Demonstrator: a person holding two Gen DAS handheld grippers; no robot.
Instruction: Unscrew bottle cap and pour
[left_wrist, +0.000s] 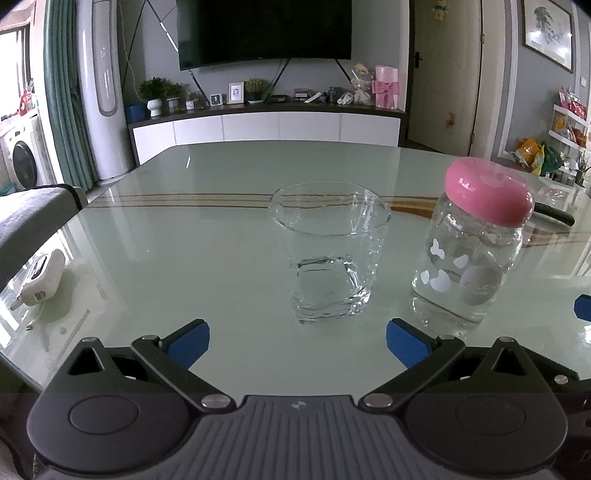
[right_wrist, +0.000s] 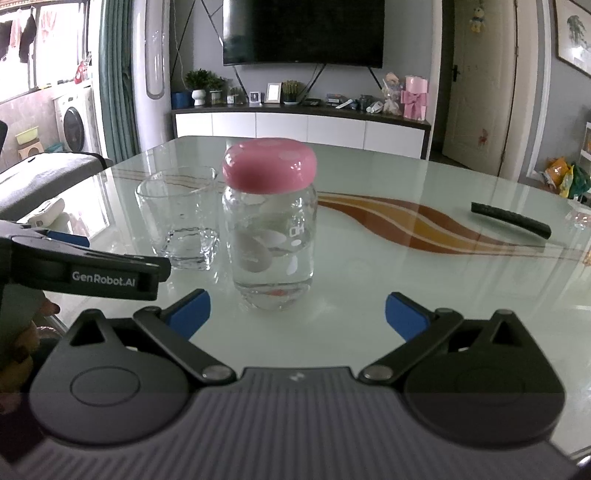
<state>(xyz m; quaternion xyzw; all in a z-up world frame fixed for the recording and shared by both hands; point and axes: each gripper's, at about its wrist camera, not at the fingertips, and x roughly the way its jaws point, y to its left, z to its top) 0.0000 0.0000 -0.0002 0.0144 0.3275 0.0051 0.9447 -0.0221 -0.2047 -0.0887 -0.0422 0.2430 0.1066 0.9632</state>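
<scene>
Left gripper (left_wrist: 297, 339) sits wide open, blue pads (left_wrist: 188, 341) spread and holding nothing, hovering low over the glass table (left_wrist: 184, 240). Straight ahead of it, centred between the fingers, stands the clear drinking glass (left_wrist: 330, 254), with what looks like a little water in the bottom. Just off its right finger is the glass bottle (left_wrist: 469, 266), upright, pink cap (left_wrist: 489, 195) screwed on, white spots on its side. Over to the right gripper (right_wrist: 297, 314): also wide open, nothing between its pads. The bottle (right_wrist: 271, 243) stands directly ahead, slightly left of centre, cap (right_wrist: 269, 164) on, the glass (right_wrist: 181, 218) touching or nearly touching its left side. Far right, a black stick-like object (right_wrist: 511, 218) lies flat. Far left of the left gripper, a white handheld device (left_wrist: 40, 277).
</scene>
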